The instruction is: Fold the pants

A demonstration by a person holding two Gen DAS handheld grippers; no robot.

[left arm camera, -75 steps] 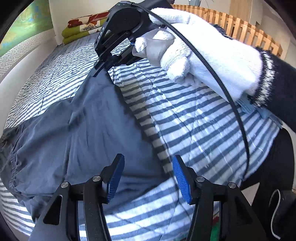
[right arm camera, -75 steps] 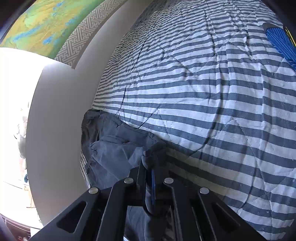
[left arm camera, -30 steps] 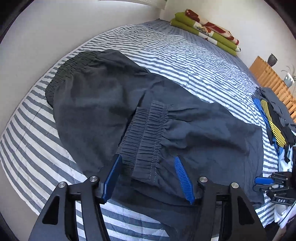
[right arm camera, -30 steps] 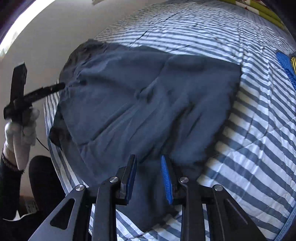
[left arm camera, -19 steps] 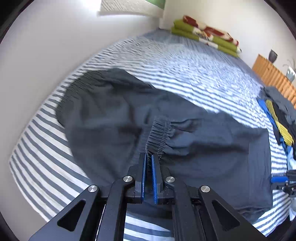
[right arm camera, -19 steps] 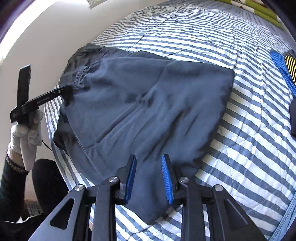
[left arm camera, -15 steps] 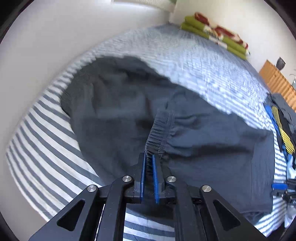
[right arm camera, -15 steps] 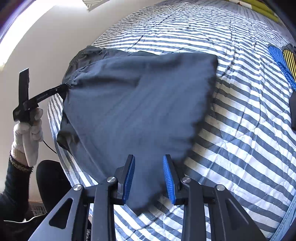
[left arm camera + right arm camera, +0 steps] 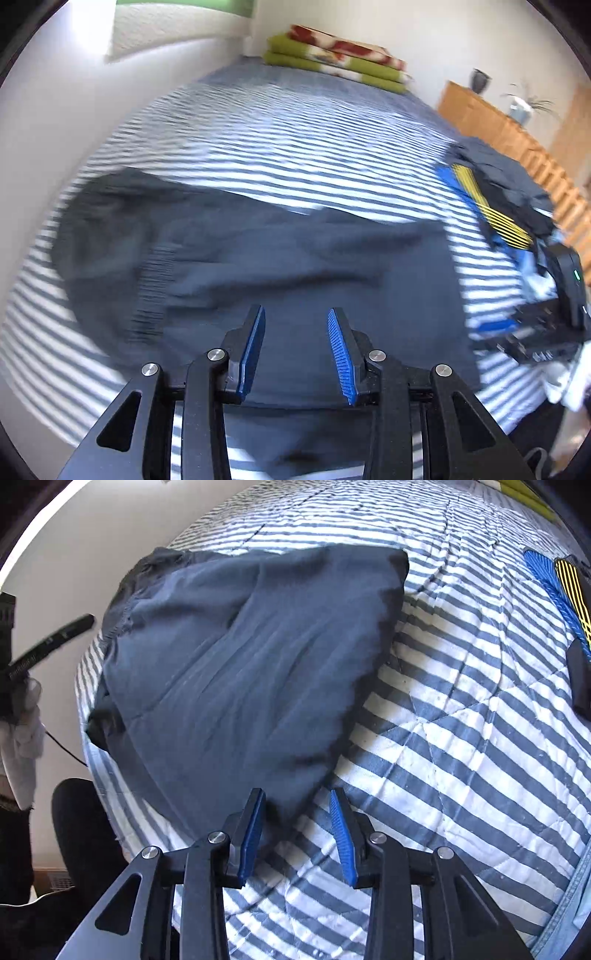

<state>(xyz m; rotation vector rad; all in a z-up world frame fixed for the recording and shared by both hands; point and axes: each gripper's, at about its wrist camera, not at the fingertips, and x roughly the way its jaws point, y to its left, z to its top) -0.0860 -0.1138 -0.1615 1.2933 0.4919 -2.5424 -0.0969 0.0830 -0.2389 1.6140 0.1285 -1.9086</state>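
Dark pants (image 9: 236,672) lie folded on striped bedspread (image 9: 461,738). Left gripper (image 9: 297,350) jaws apart above them. Right gripper (image 9: 297,834) jaws apart, empty, pants edge at 11 o'clock.

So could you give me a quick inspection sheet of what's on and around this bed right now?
Surface: striped quilt on a bed, bare to the right of the pants.
Job's things: dark pants lying folded on the quilt, edges rumpled.
Clutter: clothes pile with blue and yellow stripes at the bed's far side.
Grippers: left tool open, holding nothing; right tool open over the pants' near corner.
Cables: thin black cable by the gloved hand.
Surroundings: folded blankets, wooden cabinet, white wall.
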